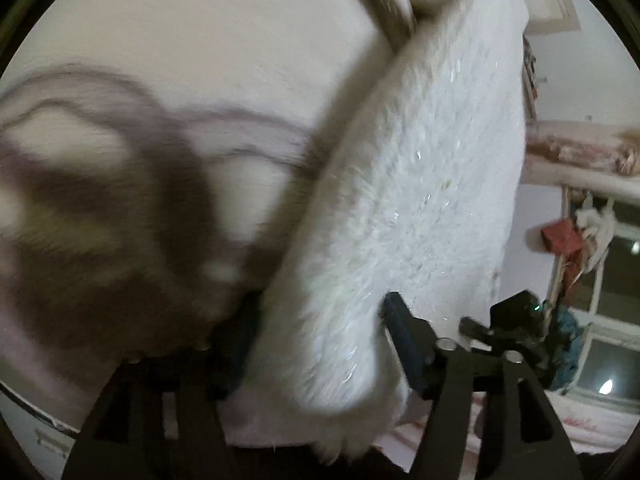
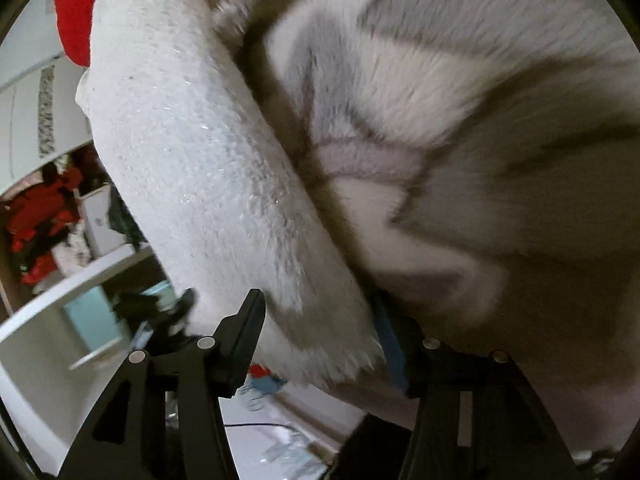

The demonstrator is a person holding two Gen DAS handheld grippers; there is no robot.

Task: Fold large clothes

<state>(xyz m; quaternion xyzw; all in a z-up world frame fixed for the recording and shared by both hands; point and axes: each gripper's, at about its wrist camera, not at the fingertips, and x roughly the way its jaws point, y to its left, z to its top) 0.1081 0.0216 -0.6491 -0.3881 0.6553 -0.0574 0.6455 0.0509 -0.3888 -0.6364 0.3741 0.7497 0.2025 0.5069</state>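
A: Status? The white fleece garment (image 1: 420, 184) lies as a thick doubled band on the patterned blanket (image 1: 200, 60).

B: One fold looks laid. Left gripper (image 1: 320, 340) and right gripper (image 2: 320, 320): fingers parted, fleece edge between them, unpinched. Further folds probably remain.

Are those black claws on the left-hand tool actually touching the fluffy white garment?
Touching. In the left wrist view, the fluffy white garment lies between the left gripper's spread fingers, and the right-side fingertip rests against the fur with no visible gap.
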